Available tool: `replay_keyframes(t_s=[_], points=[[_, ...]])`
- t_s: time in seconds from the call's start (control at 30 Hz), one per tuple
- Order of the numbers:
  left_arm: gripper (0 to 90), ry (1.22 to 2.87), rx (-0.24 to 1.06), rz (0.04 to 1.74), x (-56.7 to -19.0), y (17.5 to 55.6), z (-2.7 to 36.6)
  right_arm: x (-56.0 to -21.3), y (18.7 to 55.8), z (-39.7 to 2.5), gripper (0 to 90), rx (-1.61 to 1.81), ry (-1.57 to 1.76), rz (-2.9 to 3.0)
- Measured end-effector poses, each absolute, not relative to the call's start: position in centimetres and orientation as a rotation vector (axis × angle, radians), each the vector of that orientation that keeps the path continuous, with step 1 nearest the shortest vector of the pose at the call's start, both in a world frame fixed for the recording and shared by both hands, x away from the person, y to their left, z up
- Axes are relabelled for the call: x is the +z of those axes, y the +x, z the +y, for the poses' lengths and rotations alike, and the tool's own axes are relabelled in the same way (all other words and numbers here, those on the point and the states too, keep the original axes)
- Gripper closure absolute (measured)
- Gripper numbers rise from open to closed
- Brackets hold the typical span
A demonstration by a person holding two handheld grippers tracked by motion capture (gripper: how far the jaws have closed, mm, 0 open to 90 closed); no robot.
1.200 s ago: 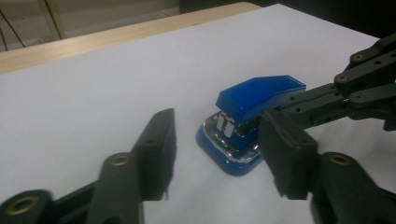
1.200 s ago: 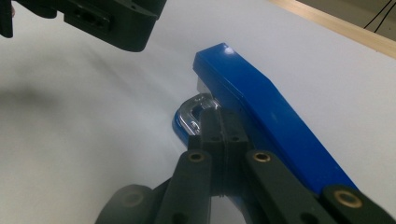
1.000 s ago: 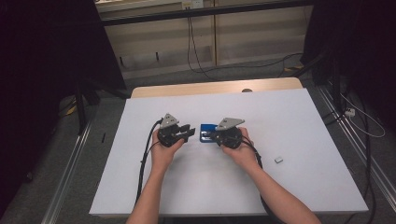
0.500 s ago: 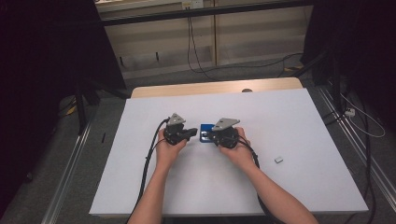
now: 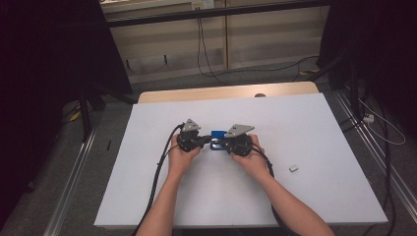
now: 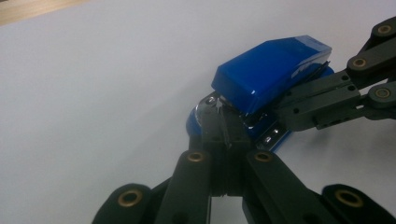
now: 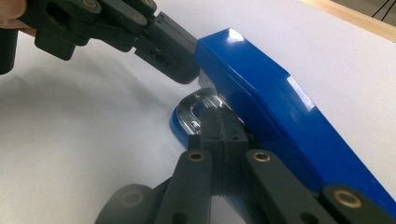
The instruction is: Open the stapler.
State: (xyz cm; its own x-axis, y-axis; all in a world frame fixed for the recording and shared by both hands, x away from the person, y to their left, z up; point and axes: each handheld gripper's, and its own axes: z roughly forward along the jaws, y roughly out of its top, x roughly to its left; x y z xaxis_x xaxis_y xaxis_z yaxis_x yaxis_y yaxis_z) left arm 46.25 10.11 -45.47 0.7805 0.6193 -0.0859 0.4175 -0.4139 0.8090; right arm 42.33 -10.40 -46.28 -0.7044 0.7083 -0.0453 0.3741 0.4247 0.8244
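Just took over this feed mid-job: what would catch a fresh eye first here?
The blue stapler at the middle of the white table, pinched between both grippers. The left gripper has its jaws closed at the stapler's metal front end, and the right gripper meets it from the other side, jaws together too. A small pale block lies alone to the right.

Small grey block [image 5: 293, 168] on white table [image 5: 319, 128], right side; wooden strip [image 5: 226, 92] along far edge.
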Motion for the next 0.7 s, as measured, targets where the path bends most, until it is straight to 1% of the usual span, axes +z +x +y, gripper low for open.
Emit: replay_keyframes(t_s=[0.7], points=[[90.0,2.004,0.281,0.763,-44.4,46.1,10.1,-46.5,42.4,-10.4,90.0,1.206,0.946,2.278]])
